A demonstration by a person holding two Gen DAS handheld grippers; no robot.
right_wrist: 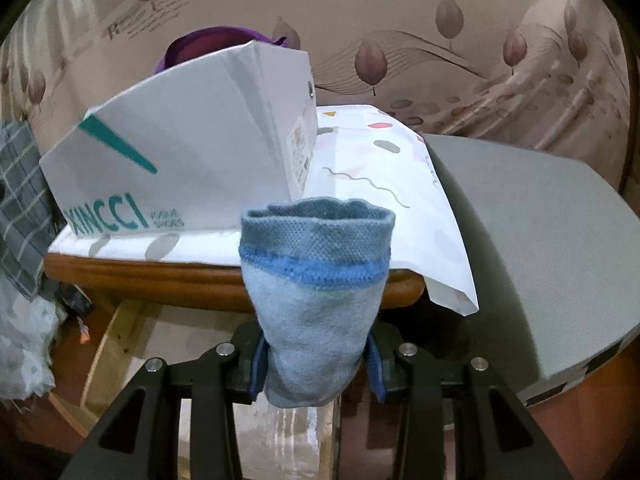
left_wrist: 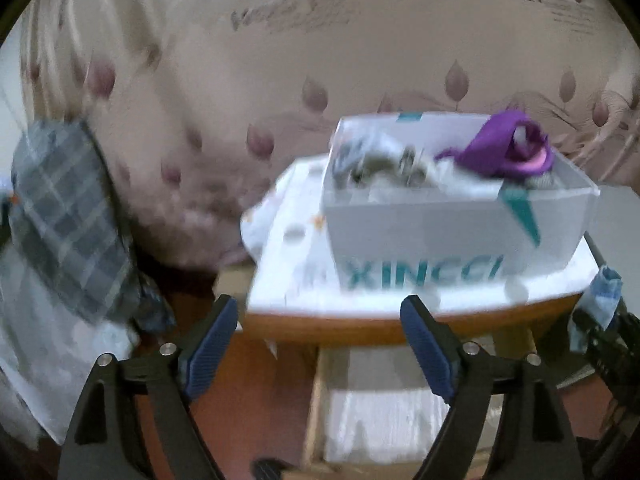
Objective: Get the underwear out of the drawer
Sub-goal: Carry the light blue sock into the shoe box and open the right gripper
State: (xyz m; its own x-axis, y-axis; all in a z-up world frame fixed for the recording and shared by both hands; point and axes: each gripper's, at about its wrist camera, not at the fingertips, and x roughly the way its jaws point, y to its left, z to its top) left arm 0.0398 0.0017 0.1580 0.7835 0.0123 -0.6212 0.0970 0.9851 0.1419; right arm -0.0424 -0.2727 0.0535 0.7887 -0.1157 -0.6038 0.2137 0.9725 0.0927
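A white box marked XINCCI (left_wrist: pixel 452 224) stands on a small table and holds several garments, with purple underwear (left_wrist: pixel 504 148) on top at its right. My left gripper (left_wrist: pixel 320 344) is open and empty, in front of and below the table edge. My right gripper (right_wrist: pixel 316 364) is shut on a rolled light blue garment (right_wrist: pixel 316 292) with a darker blue band, held upright in front of the table. That garment shows in the left wrist view (left_wrist: pixel 600 300) at the right. The box also shows in the right wrist view (right_wrist: pixel 180 160), purple cloth (right_wrist: pixel 204 42) peeking above it.
The table has a white patterned cover (right_wrist: pixel 384 168) and an orange-brown wooden rim (left_wrist: pixel 360 328). A grey plaid cloth (left_wrist: pixel 68 216) hangs at the left. A grey surface (right_wrist: pixel 532 240) lies at the right. A leaf-patterned bedspread (left_wrist: pixel 320 40) fills the background. A wooden frame (left_wrist: pixel 316 400) sits below.
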